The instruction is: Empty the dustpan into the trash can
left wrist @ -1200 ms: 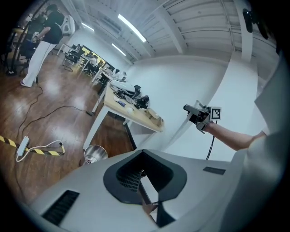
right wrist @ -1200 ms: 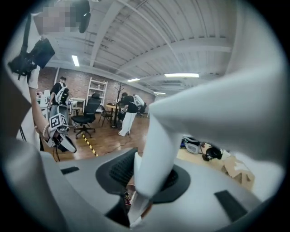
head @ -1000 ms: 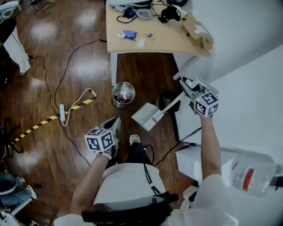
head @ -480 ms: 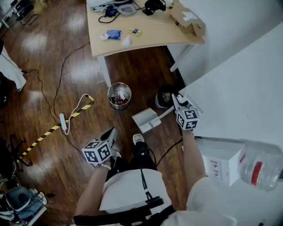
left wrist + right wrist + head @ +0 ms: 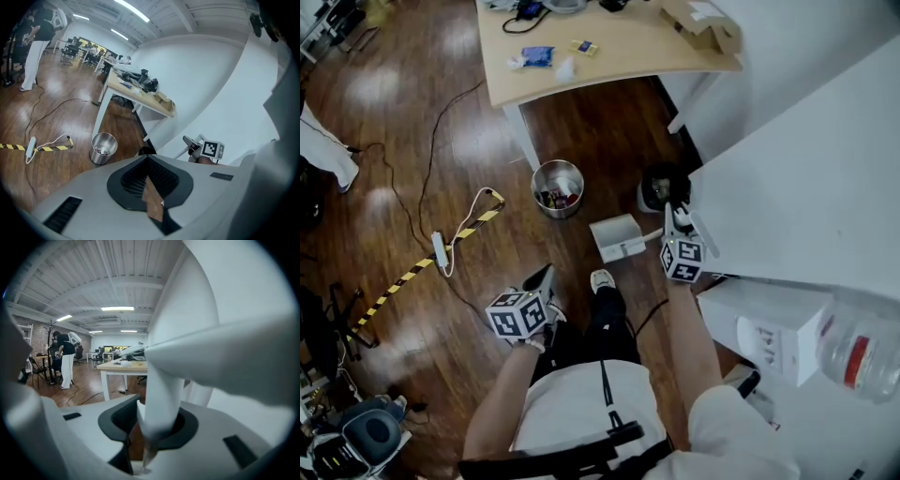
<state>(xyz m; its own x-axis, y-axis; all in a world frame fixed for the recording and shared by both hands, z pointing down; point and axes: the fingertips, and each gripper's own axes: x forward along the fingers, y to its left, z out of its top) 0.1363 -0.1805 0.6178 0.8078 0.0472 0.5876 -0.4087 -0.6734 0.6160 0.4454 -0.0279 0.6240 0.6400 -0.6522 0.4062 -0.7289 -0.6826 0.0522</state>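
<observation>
A white dustpan (image 5: 617, 237) hangs low over the wooden floor, just right of a round metal trash can (image 5: 558, 187) with litter inside. Its long white handle (image 5: 161, 394) runs up between the jaws of my right gripper (image 5: 673, 223), which is shut on it close to the white wall. My left gripper (image 5: 547, 275) hangs lower left of the pan, above my left foot, jaws shut with nothing between them. The left gripper view looks past its jaws to the trash can (image 5: 103, 147) and to the right gripper (image 5: 190, 143) at the wall.
A beige table (image 5: 609, 66) with small items stands beyond the can. A black round object (image 5: 661, 187) sits by the wall next to the pan. A power strip with cable (image 5: 441, 248) and striped tape (image 5: 394, 277) lie left. A white box (image 5: 759, 328) stands right.
My right gripper has come down and nearer to me with the dustpan, which now hangs lower, with the trash can just to its left. The left gripper has sunk a little.
</observation>
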